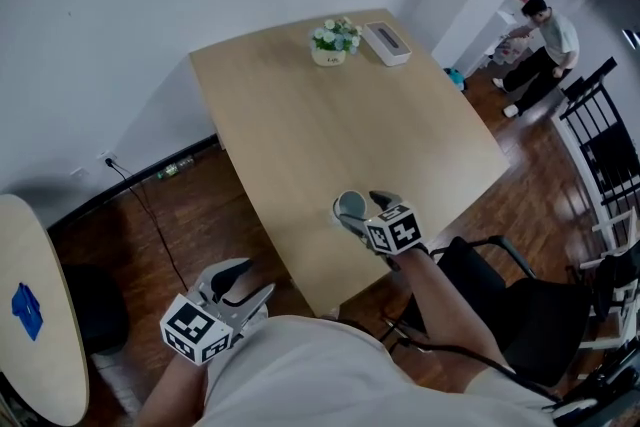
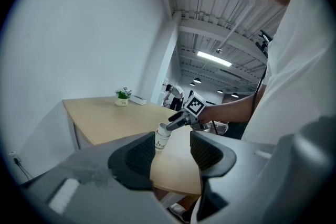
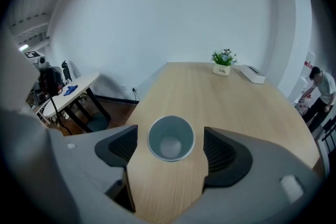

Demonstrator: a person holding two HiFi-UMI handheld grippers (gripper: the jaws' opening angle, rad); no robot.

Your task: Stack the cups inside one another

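Note:
A pale paper cup [image 1: 347,205] stands upright on the wooden table [image 1: 330,135], close to its near edge. My right gripper [image 1: 368,212] hovers at the cup's rim, open. In the right gripper view I look down into the empty cup [image 3: 170,134]; a pad stands on each side of it with a small gap, neither touching. From the side, the cup [image 2: 162,138] is white with print low on it, and the right gripper [image 2: 171,124] is just over it. My left gripper [image 1: 245,283] hangs off the table, low left, open and empty [image 2: 171,150].
A small potted plant [image 1: 335,39] and a white box [image 1: 386,43] sit at the table's far edge. A black chair [image 1: 520,300] stands right of the near corner. A round table [image 1: 30,315] is at far left. A person [image 1: 540,40] bends over far right.

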